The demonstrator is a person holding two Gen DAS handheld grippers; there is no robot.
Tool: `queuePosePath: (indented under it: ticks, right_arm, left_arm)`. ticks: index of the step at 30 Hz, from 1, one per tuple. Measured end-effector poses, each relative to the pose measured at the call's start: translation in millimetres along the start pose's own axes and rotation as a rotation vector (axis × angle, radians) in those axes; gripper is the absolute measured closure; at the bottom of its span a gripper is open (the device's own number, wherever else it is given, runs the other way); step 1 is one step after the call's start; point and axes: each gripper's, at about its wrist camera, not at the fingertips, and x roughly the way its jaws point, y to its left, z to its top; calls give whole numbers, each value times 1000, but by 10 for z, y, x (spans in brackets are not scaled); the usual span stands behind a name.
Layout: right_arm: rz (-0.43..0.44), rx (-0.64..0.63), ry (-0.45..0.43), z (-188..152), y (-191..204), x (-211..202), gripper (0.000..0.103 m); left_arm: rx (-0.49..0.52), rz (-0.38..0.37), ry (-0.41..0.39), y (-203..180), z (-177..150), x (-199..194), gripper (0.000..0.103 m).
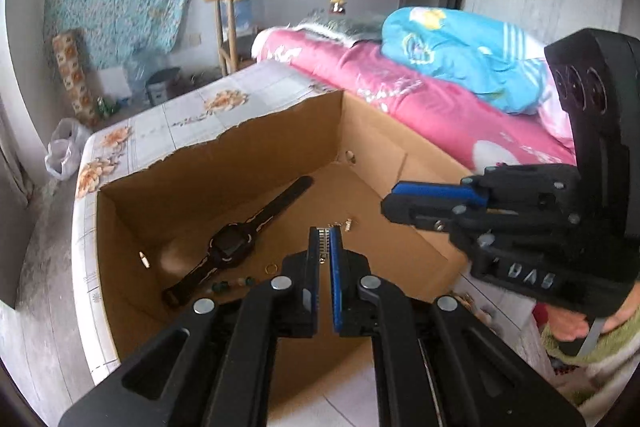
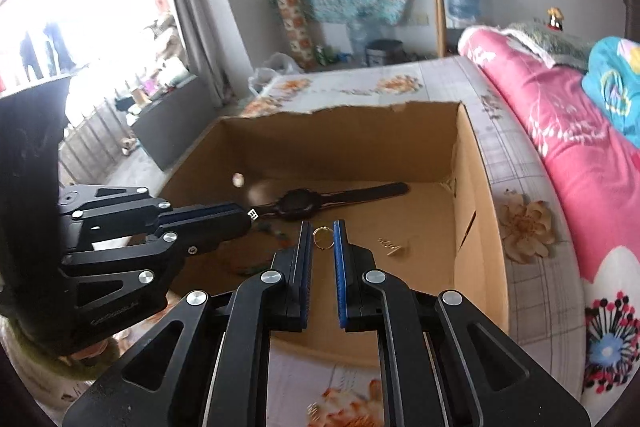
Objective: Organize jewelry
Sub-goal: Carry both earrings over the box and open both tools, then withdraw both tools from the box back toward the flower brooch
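An open cardboard box [image 1: 248, 163] holds a black wristwatch [image 1: 230, 245], a string of dark beads [image 1: 230, 285], a thin gold chain [image 2: 390, 246] and a gold ring [image 1: 271, 268] on its floor. My left gripper [image 1: 325, 239] hangs over the box, shut on a small silver link piece [image 1: 323, 241] that sticks out at its tip. To its right and also above the box, my right gripper [image 2: 322, 233] is shut on a small gold ring [image 2: 323, 238] that spans the narrow gap between its fingertips.
The box stands on a table with a flowered cloth [image 2: 360, 87]. A bed with a pink quilt [image 2: 568, 147] runs along the right. Small pale studs [image 1: 144, 259] sit on the box's inner walls. A hand in a green sleeve [image 1: 576, 327] carries the right gripper.
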Motion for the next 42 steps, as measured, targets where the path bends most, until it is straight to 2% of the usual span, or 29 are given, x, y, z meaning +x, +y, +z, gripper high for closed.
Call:
queuePosePath:
  ticks: [6,9,17,29,36,42]
  right_arm:
    - [-19,21,35,21,-70,194,91]
    - [-22,24,24,12,-71,175,90]
    - [-23,32,-14,36,-101,36,85]
    - [-12,26,-78,18,50,-249,71]
    - [0,21,-99,-15,122,-370,63]
    - [14,20,-104,-45,173,-422,57]
  left_arm:
    - [-64,27,81,64,26,263,97]
    - [-81,37,86,97,6,276,89]
    - [-80,66,43,89,16,146,81]
    - [-70,93,-62,-9,-53,-311,56]
    - [-92,109,-82,-27,-204,-546,41]
    - [-102,136,-79,-36,-356,-688,33]
